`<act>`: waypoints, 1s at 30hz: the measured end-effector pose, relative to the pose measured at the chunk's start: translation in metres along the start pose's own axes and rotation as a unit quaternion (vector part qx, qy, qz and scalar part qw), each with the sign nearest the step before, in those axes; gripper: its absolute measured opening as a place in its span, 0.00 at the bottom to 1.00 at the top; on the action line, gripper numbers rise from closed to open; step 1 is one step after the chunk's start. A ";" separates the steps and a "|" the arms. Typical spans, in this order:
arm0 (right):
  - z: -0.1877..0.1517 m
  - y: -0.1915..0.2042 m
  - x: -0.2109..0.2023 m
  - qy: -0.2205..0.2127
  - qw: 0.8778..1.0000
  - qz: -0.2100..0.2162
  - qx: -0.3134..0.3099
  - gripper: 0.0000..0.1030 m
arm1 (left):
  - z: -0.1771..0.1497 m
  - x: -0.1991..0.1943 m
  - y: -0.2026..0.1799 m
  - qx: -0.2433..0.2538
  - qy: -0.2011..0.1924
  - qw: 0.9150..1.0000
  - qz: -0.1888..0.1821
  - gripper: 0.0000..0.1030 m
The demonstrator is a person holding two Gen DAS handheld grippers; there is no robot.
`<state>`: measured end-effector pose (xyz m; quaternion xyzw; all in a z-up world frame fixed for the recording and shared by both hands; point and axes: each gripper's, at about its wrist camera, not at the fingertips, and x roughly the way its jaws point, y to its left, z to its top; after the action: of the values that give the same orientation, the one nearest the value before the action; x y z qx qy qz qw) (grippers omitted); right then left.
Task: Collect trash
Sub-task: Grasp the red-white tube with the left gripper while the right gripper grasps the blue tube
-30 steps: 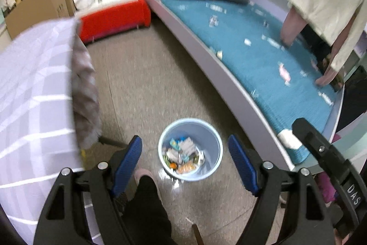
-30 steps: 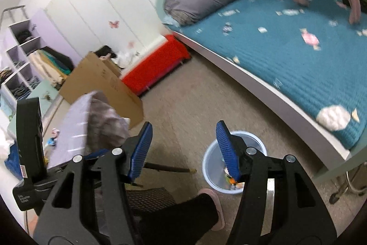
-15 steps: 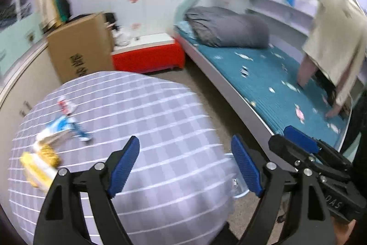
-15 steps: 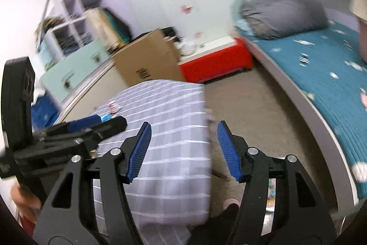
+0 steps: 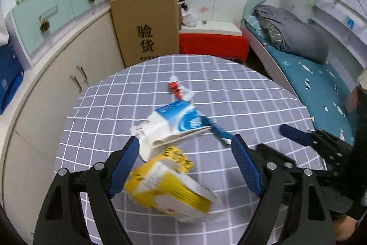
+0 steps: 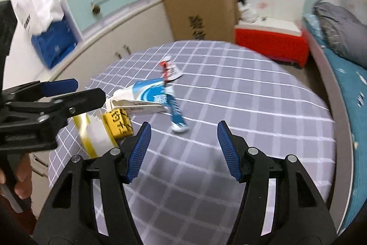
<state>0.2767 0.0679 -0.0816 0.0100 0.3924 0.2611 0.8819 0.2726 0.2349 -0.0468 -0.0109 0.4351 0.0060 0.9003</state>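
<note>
While both grippers are hovering over a round table [image 5: 263, 107] draped in a grey checked cloth, neither is holding anything. The left gripper [image 5: 185, 167] is standing wide open, angled down at the trash. A yellow carton [image 5: 169, 187] is lying directly beneath and between its blue pads, not touched by them. Just beyond its fingertips a crushed blue and white carton [image 5: 174, 123] is resting, with a blue wrapper [image 5: 215, 128] trailing toward its right finger. Farther ahead a small red and white wrapper [image 5: 176, 87] is lying. The right gripper [image 6: 183, 148] is standing partly open over bare cloth, the trash sitting ahead to its left.
</note>
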 end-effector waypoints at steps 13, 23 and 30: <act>0.016 -0.002 0.085 0.080 0.996 -0.020 -0.047 0.13 | 0.038 0.069 0.033 -0.016 0.059 0.998 -0.005 0.78; 0.039 -0.064 0.078 0.040 0.998 -0.032 0.025 0.13 | 0.082 0.127 0.011 0.009 0.109 0.994 -0.016 0.74; 0.054 -0.066 0.090 0.033 0.999 -0.005 0.032 0.13 | 0.103 0.154 0.002 0.029 0.139 0.990 -0.011 0.56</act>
<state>0.3943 0.0636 -0.1207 0.0273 0.4296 0.2447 0.8688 0.4488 0.2393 -0.1037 0.0096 0.5558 -0.0185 0.8310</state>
